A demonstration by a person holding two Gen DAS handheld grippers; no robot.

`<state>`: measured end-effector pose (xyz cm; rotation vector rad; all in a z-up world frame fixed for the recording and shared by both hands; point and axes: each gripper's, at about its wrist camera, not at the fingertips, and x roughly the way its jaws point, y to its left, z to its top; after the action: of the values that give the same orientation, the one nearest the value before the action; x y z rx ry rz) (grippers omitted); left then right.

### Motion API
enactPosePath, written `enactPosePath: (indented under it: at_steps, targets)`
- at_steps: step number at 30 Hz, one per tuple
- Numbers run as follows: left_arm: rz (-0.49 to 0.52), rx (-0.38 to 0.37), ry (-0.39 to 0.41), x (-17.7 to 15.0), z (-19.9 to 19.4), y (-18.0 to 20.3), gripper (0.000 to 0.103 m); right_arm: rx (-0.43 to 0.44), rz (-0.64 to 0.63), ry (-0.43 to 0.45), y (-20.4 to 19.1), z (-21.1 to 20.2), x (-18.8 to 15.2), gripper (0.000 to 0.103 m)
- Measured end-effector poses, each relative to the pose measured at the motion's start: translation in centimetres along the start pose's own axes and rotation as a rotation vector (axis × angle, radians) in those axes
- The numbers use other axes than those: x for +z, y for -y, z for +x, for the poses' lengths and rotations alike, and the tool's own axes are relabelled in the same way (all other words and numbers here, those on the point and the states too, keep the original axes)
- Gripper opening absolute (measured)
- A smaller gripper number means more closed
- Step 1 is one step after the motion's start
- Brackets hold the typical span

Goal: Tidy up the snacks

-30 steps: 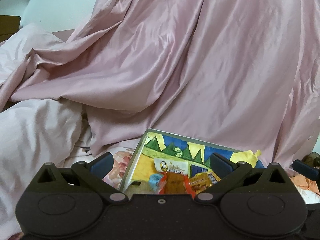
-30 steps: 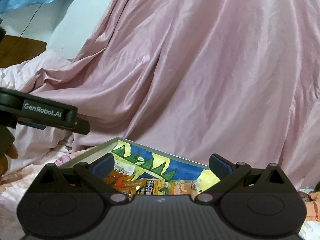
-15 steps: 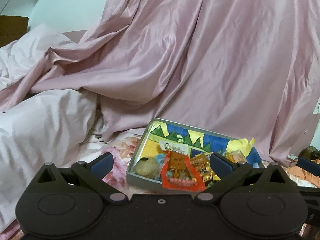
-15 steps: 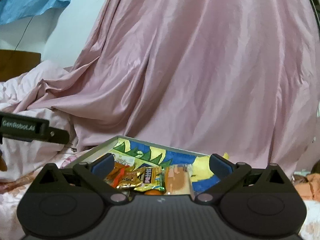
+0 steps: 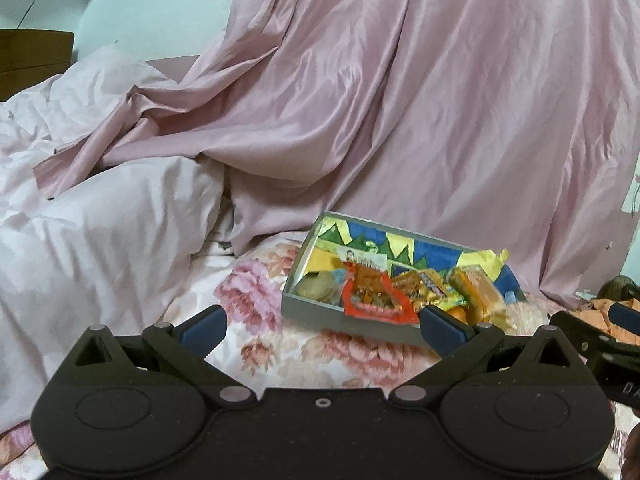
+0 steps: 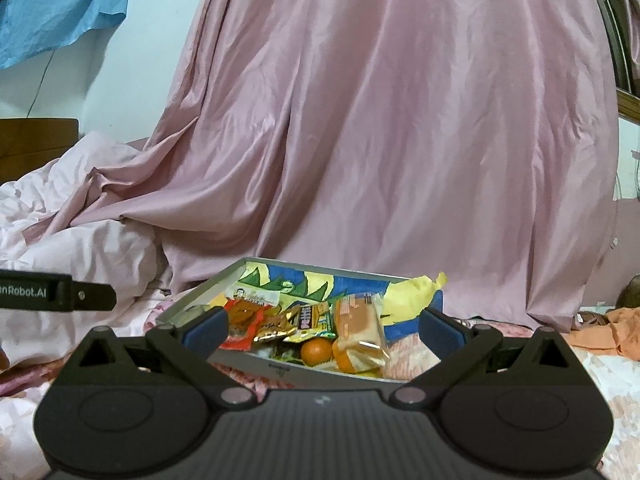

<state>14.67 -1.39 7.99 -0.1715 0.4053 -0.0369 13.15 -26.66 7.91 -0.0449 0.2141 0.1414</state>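
Both views pulled back since earlier frame: snack box (image 5: pixel 304 308) now shows whole on floral bed (image 5: pixel 256 300). Box front wall partly hidden behind right gripper (image 6: pixel 322 326); labels blurred. Left gripper (image 5: pixel 322 324) jaws wide, empty, box beyond right jaw. Right gripper jaws wide, empty, box between. Orange (image 6: pixel 316 351) visible only in right view.

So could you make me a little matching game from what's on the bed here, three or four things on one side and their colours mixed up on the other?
Things:
1. draped sheet
2. round fruit in the box
3. cloth hanging top left on the wall
4. front-left snack packet

Colours:
A. blue
B. red
C. pink
D. orange

Pairs: 1-C, 2-D, 3-A, 4-B
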Motion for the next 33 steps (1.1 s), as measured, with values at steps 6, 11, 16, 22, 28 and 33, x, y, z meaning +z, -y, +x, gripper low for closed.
enactPosePath:
  at_steps: [6,11,16,22,28,33]
  targets:
    - [0.008,0.004,-0.013,-1.3,-1.9,-0.6,0.102,0.003,0.004,-0.014,-0.4,-1.9,-0.6,0.103]
    - [0.008,0.007,-0.012,-2.1,-3.4,-1.0,0.102,0.007,0.009,-0.028,-0.8,-3.6,-0.9,0.103]
    - [0.019,0.010,-0.010,-3.2,-4.7,-1.2,0.102,0.006,0.019,-0.041,-1.2,-5.1,-1.6,0.103]
    - [0.037,0.012,-0.019,-4.7,-5.7,-1.4,0.102,-0.005,0.065,-0.070,-1.5,-6.5,-3.1,0.103]
    - [0.059,0.006,-0.023,-6.1,-6.6,-1.5,0.102,-0.019,0.076,-0.086,-1.6,-7.5,-4.2,0.103]
    - [0.071,-0.001,-0.034,-7.2,-6.9,-1.4,0.102,-0.022,0.089,-0.102,-1.6,-7.8,-5.3,0.103]
